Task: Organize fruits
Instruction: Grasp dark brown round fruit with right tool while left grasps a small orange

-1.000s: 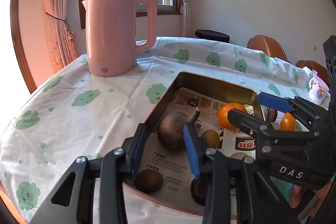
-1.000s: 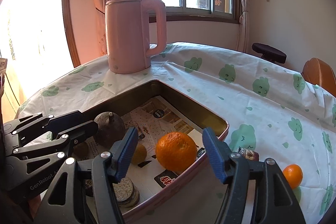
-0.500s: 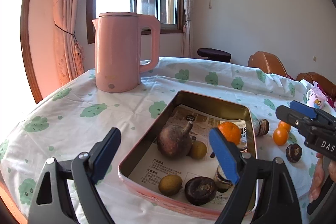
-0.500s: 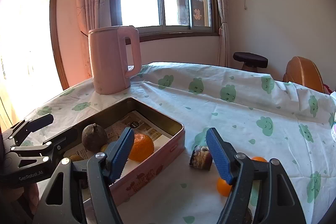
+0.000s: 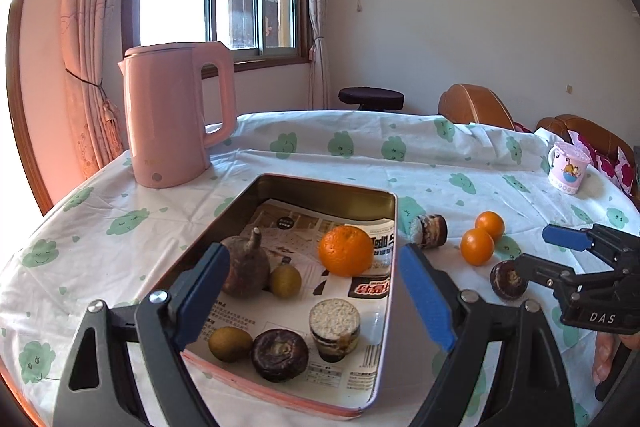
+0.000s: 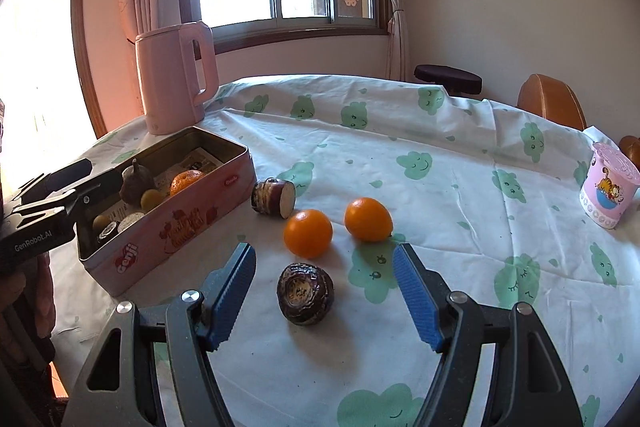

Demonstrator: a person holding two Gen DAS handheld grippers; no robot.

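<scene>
A pink tin (image 5: 384, 307) lined with newspaper holds an orange (image 5: 345, 251), a brown stemmed fruit (image 5: 244, 271), two small green-yellow fruits, a dark round fruit (image 5: 280, 354) and a cut piece. My left gripper (image 5: 312, 253) hovers open above the tin with nothing between its fingers. On the cloth right of the tin (image 6: 168, 211) lie two small oranges (image 6: 308, 233) (image 6: 368, 219), a cut piece (image 6: 274, 197) and a dark round fruit (image 6: 306, 293). My right gripper (image 6: 323, 251) is open, and the dark fruit sits between its fingers without touching them.
A pink kettle (image 5: 172, 123) stands behind the tin on the cloud-print tablecloth. A pink cartoon cup (image 6: 608, 187) sits at the table's far right. Brown chairs (image 5: 472, 105) and a dark stool (image 5: 370, 95) stand beyond the table.
My left gripper opened wide off the brown stemmed fruit and drew back from the tin. My right gripper swung right, from over the tin's orange to the dark fruit on the cloth.
</scene>
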